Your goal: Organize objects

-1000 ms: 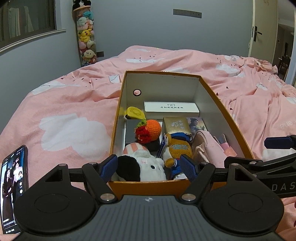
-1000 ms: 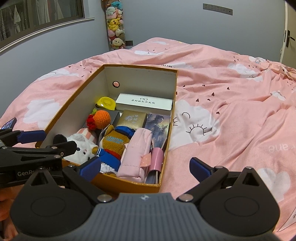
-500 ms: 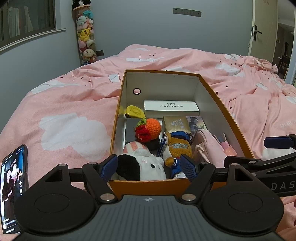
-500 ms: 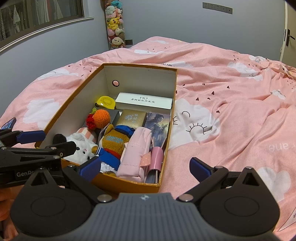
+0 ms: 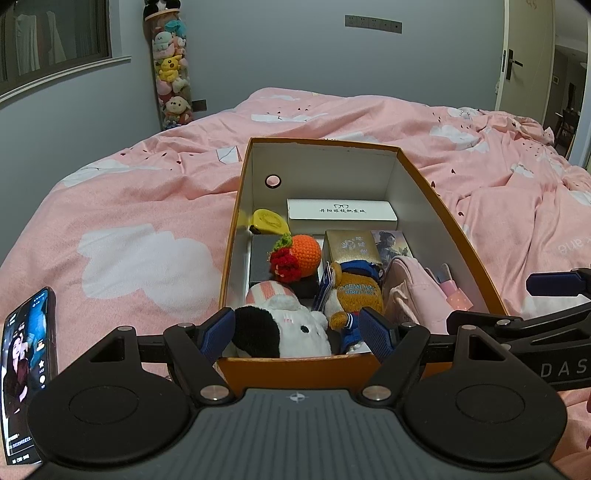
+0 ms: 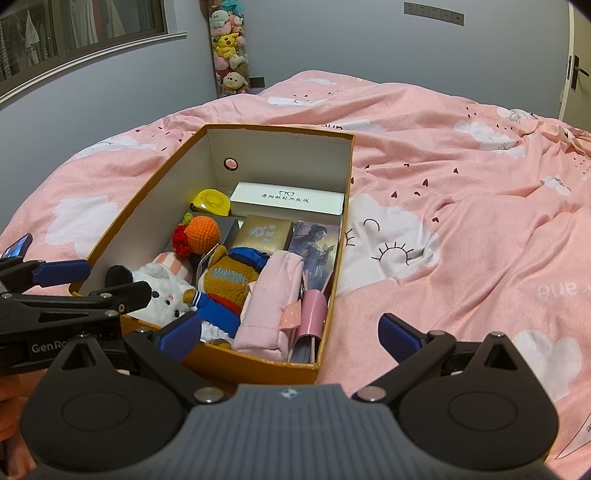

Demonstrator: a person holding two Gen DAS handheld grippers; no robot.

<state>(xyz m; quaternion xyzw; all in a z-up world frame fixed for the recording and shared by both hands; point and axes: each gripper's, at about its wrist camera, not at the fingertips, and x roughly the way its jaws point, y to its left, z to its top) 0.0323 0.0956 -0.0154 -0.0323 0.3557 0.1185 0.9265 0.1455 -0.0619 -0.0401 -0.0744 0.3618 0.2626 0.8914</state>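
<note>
No visible shift since earlier; orange box before both empty, parted grippers

1. Both views are dim and evenly lit by soft indoor light with a cool, bluish cast on the grey wall
2. The window shows no daylight, only faint reflections in dark glass
3. The phone screen glows as the one bright local source
4. Shadows are weak: a soft one inside the orange box, and shallow ones in the folds of the pink bedspread
5. Fisheye distortion bends the window sill and door frame, and the corners darken to black
6. Focus is sharp mid-frame; far plush toys look slightly soft and grainy
</note>
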